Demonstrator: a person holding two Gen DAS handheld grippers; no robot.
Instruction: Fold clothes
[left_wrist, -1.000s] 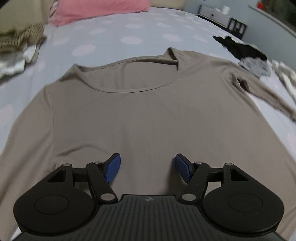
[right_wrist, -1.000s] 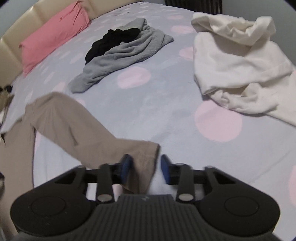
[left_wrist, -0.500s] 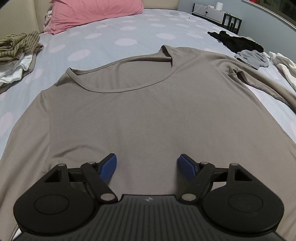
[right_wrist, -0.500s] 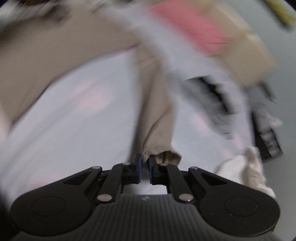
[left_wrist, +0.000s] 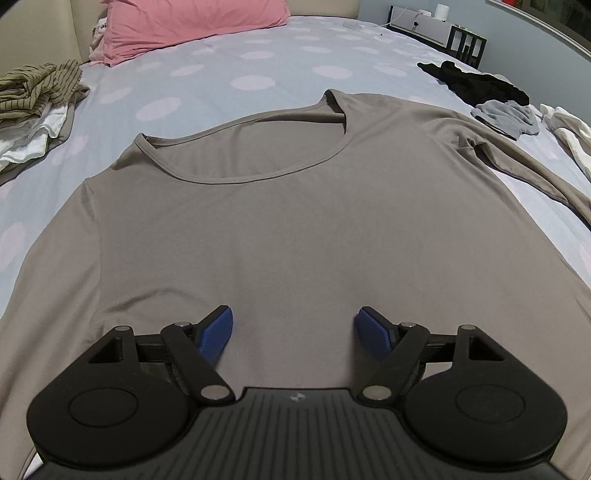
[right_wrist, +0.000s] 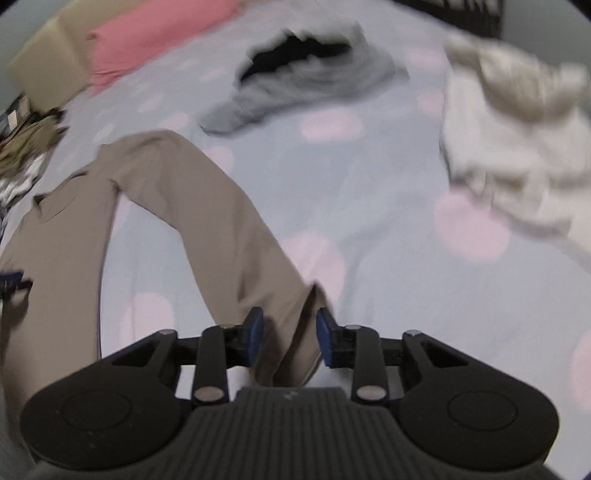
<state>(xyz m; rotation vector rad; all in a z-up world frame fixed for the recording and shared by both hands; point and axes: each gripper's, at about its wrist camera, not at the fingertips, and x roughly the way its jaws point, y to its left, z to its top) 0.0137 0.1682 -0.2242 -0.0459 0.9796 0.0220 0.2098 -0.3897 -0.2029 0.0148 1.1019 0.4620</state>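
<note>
The left gripper (left_wrist: 293, 332) is held with its blue pads spread wide and nothing between them, above the lower front of a taupe long-sleeved top (left_wrist: 280, 221). The right gripper (right_wrist: 290, 334) is seen with its jaws opening; the cuff end of the top's sleeve (right_wrist: 207, 221) lies between the pads, and no pressing contact can be made out, though that view is blurred by motion.

The top is laid flat and face up on a bed sheet (left_wrist: 258, 55) of pale lilac printed with pink dots. Its long axis is run away from the left wrist camera: the scooped neckline (left_wrist: 251, 147) is pointed toward the head of the bed, and the hem is hidden under the left gripper's body. The sleeve on the right is stretched outward and down from the shoulder, at a slant to the body of the top.

Farther out, a pink pillow (left_wrist: 192, 22) is set against a beige headboard (left_wrist: 48, 33). A heap of striped olive and white clothes (left_wrist: 33, 107) is piled at the left edge of the bed. On the right, a black garment (right_wrist: 291, 55) is lying on a grey one (right_wrist: 306, 92), with a cream garment (right_wrist: 513, 147) bunched beside them. A low white and black shelf unit (left_wrist: 439, 31) is placed against the grey wall beyond the bed.
</note>
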